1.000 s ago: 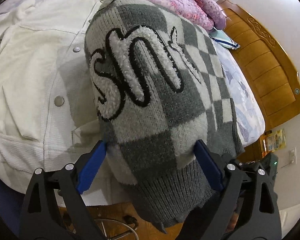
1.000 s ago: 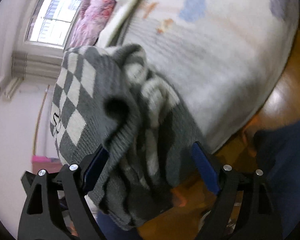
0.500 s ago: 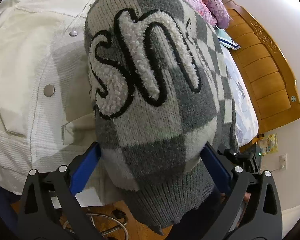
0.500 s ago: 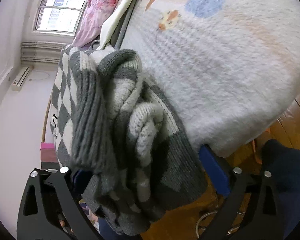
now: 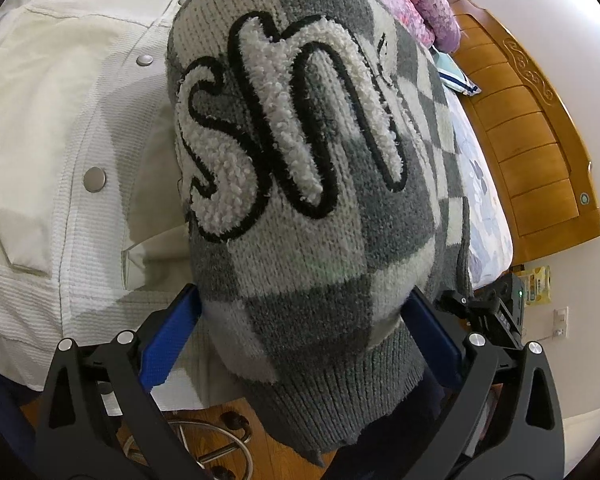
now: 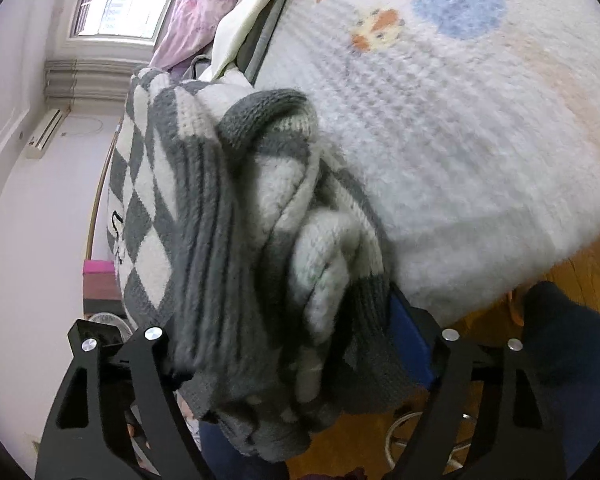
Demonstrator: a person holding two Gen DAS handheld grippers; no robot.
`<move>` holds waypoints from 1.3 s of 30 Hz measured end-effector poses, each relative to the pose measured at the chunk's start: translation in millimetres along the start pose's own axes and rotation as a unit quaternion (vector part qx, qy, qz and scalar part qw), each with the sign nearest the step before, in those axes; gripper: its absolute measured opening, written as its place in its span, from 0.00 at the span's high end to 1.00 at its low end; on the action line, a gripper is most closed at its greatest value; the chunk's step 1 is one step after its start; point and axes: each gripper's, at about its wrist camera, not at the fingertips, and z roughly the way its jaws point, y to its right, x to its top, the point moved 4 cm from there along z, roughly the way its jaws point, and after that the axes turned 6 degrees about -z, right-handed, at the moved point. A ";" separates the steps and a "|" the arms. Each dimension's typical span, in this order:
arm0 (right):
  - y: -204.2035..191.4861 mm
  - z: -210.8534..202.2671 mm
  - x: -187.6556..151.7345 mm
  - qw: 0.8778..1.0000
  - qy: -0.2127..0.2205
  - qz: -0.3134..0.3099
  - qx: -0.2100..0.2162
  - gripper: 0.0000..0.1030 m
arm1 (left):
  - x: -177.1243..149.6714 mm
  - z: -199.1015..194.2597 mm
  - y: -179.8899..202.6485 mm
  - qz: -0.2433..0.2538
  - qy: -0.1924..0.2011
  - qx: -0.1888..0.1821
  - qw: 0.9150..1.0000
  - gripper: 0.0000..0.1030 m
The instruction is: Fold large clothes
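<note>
Here, in the left wrist view, a cream jacket filled the left; the left gripper clamped the checked sweater at centre, jaws wide. The right gripper likewise held its bunched folds, fleece blanket upper right.

Both views are being lit softly and evenly, with daylight being admitted through the window, which is being rendered almost blown out. A soft shadow is being cast onto the white jacket beside the checkered sweater. The left wrist view is being rendered sharply, knit texture included. The right wrist view is being smeared by motion blur, most on the fleece blanket and the sweater folds. Edges are being bent by fisheye distortion, and the corners are being darkened.
</note>
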 end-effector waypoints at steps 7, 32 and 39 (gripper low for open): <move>7.1 8.3 25.3 0.999 -0.016 -0.007 0.048 0.23 | 1.9 0.9 -0.5 0.001 -0.005 -0.003 1.000 0.04; -4.7 16.2 8.1 0.998 0.008 0.023 0.053 0.52 | 128.6 5.5 -10.3 -0.046 0.011 -0.025 0.999 0.04; -36.3 9.1 8.8 1.000 0.012 -0.025 -0.009 0.58 | 114.9 -4.4 1.5 -0.009 0.050 -0.014 0.999 0.20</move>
